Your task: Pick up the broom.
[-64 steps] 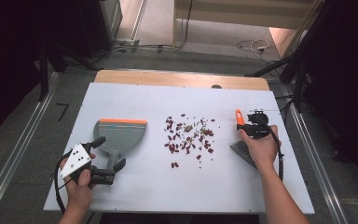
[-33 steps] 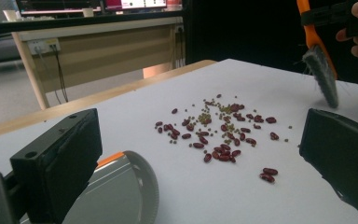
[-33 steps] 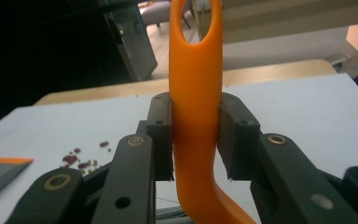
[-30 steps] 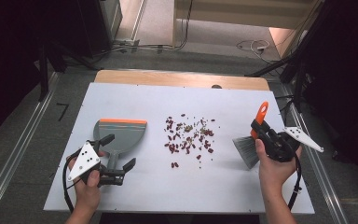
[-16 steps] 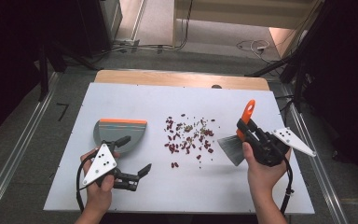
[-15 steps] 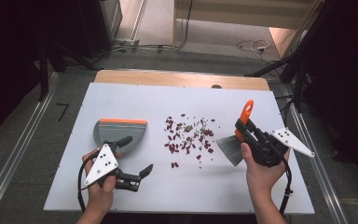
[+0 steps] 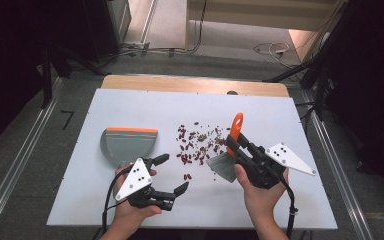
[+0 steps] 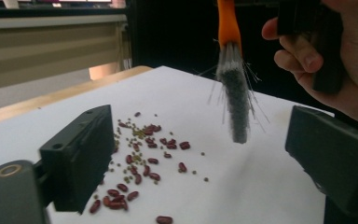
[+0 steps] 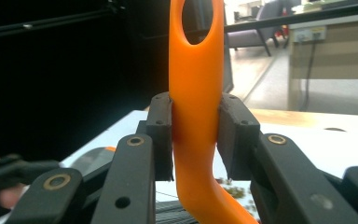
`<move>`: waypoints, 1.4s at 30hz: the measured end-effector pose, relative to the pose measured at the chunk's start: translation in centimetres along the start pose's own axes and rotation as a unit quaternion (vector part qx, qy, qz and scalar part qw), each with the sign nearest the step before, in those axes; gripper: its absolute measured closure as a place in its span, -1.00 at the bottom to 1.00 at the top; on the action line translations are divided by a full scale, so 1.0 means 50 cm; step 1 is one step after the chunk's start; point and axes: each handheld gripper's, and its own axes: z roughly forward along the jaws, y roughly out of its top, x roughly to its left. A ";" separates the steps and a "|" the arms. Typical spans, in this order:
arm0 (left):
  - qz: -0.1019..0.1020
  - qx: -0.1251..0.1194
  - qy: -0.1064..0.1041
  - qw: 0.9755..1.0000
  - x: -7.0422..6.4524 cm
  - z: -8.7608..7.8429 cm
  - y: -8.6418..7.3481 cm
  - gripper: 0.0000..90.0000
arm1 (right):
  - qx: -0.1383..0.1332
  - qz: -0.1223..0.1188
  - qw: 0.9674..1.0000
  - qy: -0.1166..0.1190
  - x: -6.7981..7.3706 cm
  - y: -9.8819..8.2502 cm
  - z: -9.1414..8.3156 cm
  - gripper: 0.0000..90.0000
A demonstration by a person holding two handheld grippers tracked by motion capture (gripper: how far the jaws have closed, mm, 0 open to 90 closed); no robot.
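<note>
Right claw point(image 7: 236, 145) pinching the orange brush point(image 7: 229, 150) just beside the beans point(image 7: 198, 145) scattered mid-tabletop point(image 7: 130, 107), left claw point(image 7: 172, 174) spread and empty near the dustpan point(image 7: 128, 145), sweeping apparently not yet begun, nothing in the pan.

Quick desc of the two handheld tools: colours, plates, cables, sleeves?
Both tools, left and right, are black linkage frames with two blocky black jaws and brass-coloured pivot pins. Each carries a white-grey three-cornered plate with small dark holes. A black cable trails from each. No sleeves are visible; forearms are bare.
</note>
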 end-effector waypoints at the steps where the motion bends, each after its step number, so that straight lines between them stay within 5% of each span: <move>1: -0.006 0.005 -0.003 1.000 -0.003 0.006 -0.001 -0.70 | 0.001 -0.001 1.000 0.005 0.007 0.000 0.001 0.48; 8: -0.036 0.016 -0.037 0.999 -0.029 0.034 -0.001 -0.49 | 0.002 -0.004 0.999 0.041 0.061 -0.008 0.006 0.48; 14: -0.040 0.021 -0.039 0.998 -0.039 0.044 -0.001 -0.31 | 0.008 -0.008 0.998 0.065 0.099 -0.018 0.010 0.48; 20: -0.054 0.026 -0.036 0.998 -0.033 0.042 0.000 0.25 | 0.006 -0.013 0.997 0.077 0.119 -0.023 0.009 0.48; 26: -0.058 0.035 -0.052 0.996 -0.032 0.043 0.001 0.74 | 0.007 -0.011 0.997 0.080 0.125 -0.027 0.010 0.48; 35: -0.053 0.050 -0.056 0.996 -0.006 0.033 0.002 0.90 | 0.027 -0.012 0.993 0.112 0.113 -0.022 0.026 0.40; 37: -0.049 0.049 -0.053 0.996 0.006 0.025 0.002 0.90 | 0.022 -0.014 0.989 0.149 0.097 -0.018 0.030 0.11; 42: -0.038 0.039 -0.059 0.997 0.041 -0.005 0.007 0.90 | 0.042 -0.034 0.983 0.178 0.058 -0.011 0.034 0.08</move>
